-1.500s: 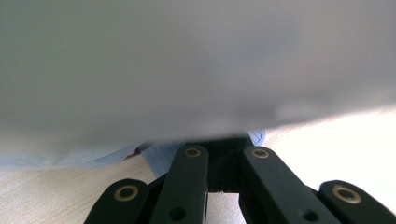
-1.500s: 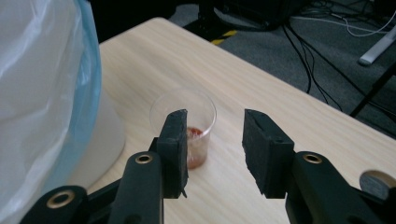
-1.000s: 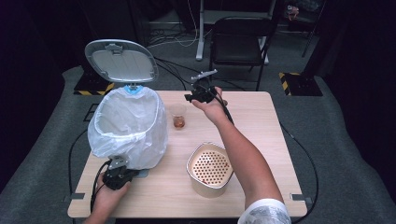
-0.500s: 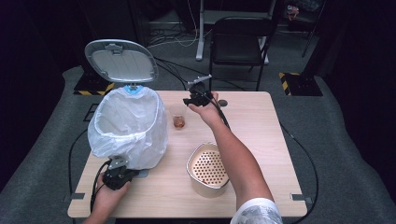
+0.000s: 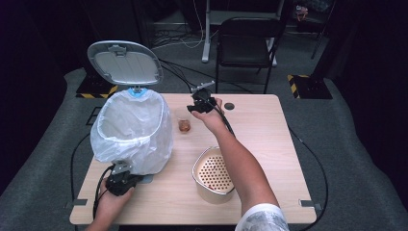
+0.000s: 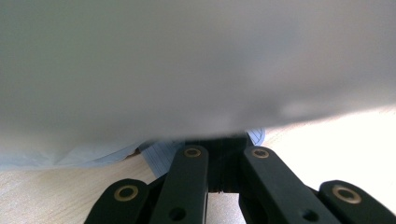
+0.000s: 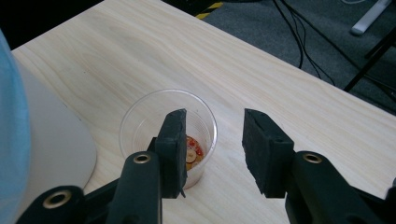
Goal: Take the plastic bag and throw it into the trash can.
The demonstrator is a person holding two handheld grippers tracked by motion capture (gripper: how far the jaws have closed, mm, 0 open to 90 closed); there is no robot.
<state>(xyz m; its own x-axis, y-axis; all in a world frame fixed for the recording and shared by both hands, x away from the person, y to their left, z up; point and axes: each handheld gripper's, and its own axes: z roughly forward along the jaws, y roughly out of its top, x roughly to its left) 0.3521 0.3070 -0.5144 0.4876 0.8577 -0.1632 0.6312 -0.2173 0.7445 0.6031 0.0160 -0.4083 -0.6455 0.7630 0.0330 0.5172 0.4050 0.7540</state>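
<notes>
- The right gripper (image 5: pixel 195 109) hangs over a clear plastic cup (image 5: pixel 184 123) near the middle of the wooden table (image 5: pixel 269 139)
- Its two black jaws are spread apart and pinch nothing; in the right gripper view one jaw is over the cup (image 7: pixel 168 135) and the other is off to its side
- The cup stands upright, with a little red and yellow food at the bottom
- The left gripper (image 5: pixel 126 179) sits low at the foot of the bin with the white bag (image 5: pixel 132 130)
- Its jaws are pressed together, and I cannot tell what they pinch
- A holey basket (image 5: pixel 213 174) stands near the front edge
</notes>
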